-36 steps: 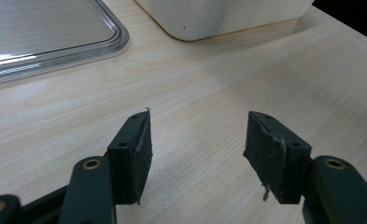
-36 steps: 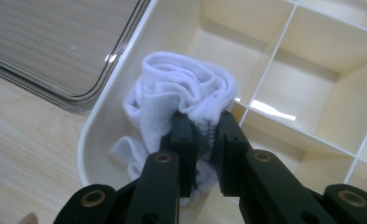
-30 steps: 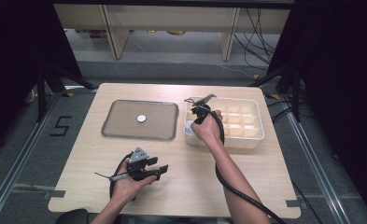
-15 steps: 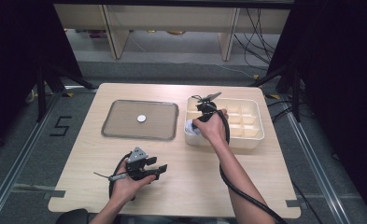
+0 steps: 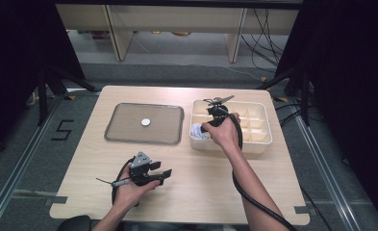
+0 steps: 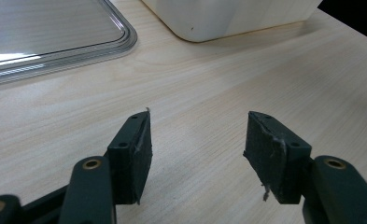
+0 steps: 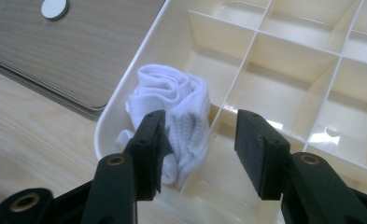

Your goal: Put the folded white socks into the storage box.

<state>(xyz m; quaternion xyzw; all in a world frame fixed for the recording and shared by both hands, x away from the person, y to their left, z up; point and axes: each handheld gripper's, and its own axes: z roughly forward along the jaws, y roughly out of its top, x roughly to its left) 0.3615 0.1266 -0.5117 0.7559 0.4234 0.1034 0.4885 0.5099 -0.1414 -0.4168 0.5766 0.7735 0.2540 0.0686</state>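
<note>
Lower part of rolled white sock (image 7: 179, 119) behind right gripper (image 7: 201, 140)'s near pad; small white disc (image 5: 145, 122) unidentifiable.

White rolled sock (image 7: 179, 112) in corner compartment of divided bin (image 7: 284, 56), hand-held gripper (image 7: 201, 140) jaws just opened

Black two-jaw tool (image 7: 200, 144); brass rivets; frayed pads (image 6: 265, 149); trailing black cable (image 5: 254, 202).

Ribbed white cloth sock (image 7: 179, 116) in a glossy plastic organiser (image 7: 284, 70), beside a matt pale wood table (image 6: 209, 84)
</note>
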